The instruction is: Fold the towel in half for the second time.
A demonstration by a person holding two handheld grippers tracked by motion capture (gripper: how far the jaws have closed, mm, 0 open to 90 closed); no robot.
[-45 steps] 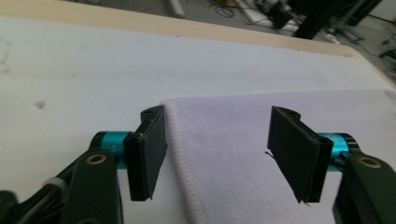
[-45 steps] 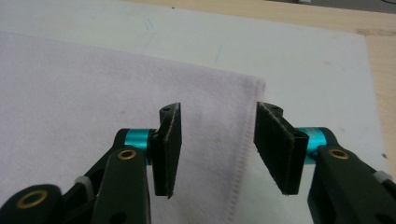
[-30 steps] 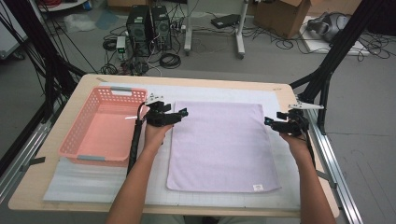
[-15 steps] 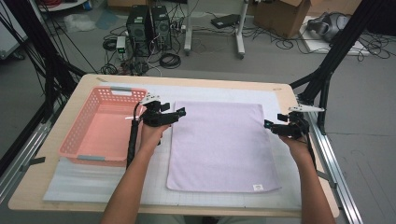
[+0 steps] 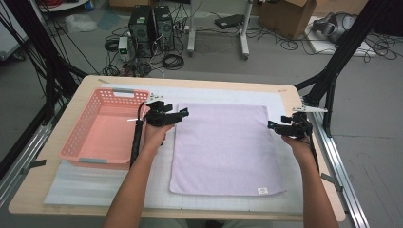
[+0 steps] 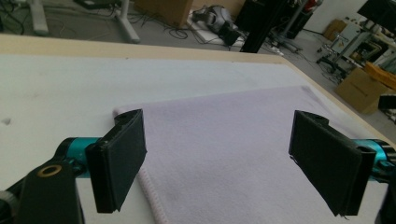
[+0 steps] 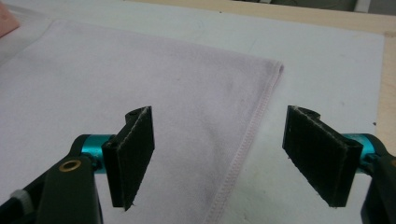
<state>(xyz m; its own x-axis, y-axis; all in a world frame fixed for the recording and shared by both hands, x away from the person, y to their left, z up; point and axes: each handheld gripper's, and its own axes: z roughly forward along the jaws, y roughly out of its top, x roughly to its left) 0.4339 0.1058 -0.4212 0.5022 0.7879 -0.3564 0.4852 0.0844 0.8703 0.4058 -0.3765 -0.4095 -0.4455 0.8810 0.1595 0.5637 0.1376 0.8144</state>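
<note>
high view – towel: towel (image 5: 223, 147) lies flat mid-table on the white mat (image 5: 95, 183), label corner near right; I read it as spread for a fold.
high view – left gripper: left gripper (image 5: 178, 115) sits at the towel's far-left corner, jaws apart, nothing held; placed there to take that corner.
high view – right gripper: right gripper (image 5: 274, 126) sits at the right edge, toward the far corner; its jaws have just been opening, nothing between them.
high view – basket: pink basket (image 5: 78, 142) left of the towel, empty, probably where the towel goes.
left gripper view – jaws: pads wide, straddling the left hem (image 6: 152, 196).
right gripper view – jaws: wide apart, right hem (image 7: 243, 149) between them, no pinch yet.
</note>
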